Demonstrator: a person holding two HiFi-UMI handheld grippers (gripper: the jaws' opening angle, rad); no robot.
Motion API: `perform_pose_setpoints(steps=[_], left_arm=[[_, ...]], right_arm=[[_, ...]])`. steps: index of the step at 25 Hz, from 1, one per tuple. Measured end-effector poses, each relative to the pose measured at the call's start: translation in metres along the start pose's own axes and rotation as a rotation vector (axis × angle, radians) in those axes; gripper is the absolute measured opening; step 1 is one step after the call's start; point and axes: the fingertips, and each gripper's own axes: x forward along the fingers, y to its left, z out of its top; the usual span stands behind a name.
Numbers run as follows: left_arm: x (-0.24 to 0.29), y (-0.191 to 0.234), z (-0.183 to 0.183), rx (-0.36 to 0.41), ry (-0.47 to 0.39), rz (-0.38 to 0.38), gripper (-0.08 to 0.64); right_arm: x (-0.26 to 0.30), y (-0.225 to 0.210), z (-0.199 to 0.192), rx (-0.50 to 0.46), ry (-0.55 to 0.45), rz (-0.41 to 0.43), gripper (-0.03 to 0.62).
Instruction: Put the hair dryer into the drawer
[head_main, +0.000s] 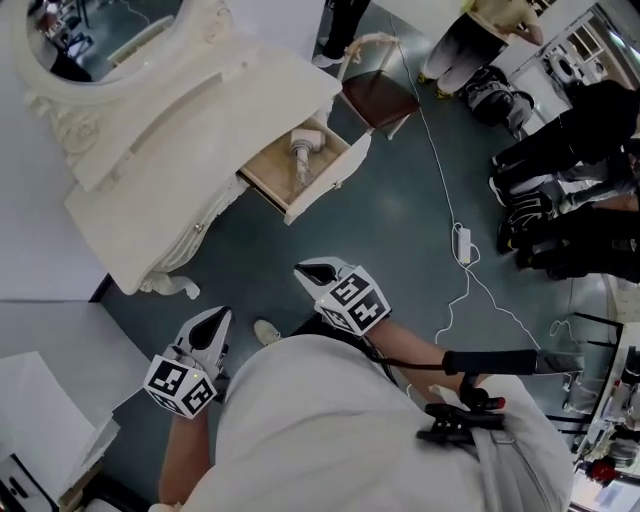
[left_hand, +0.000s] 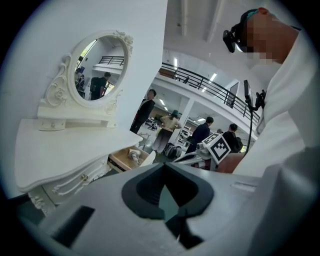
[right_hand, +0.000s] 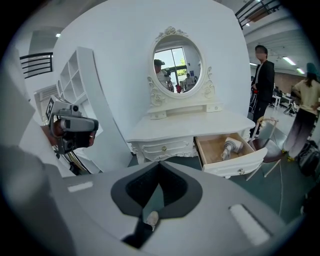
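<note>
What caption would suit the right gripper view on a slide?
Hair dryer lying in the open drawer of a white dressing table, seen past the shut, empty right tongs.

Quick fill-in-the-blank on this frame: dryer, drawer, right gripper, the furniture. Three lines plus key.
1. The hair dryer lies in the drawer, which stands ____.
2. The right gripper has its jaws together and holds ____.
3. The mirror on the dressing table is ____ in shape.
Missing words: open; nothing; oval.
</note>
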Motion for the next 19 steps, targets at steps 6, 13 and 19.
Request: perform_pose_setpoints(steps=[6, 13, 19], left_arm=[[0.049, -0.016, 0.009, 0.015, 0.024, 0.0, -0.002], [0.127, -0.065, 0.023, 0.026, 0.02, -0.025, -0.002], [0.186, -0.104, 0.019, 0.009, 0.028, -0.014, -0.002]], right_arm=[[-0.025, -0.035, -0.005, -0.003, -0.023, 0.016, 0.0], [-0.071, -0.096, -0.031, 0.018, -0.031, 0.013, -0.002], [-0.118, -0.151, -0.055, 0.017, -0.041, -0.004, -0.002]])
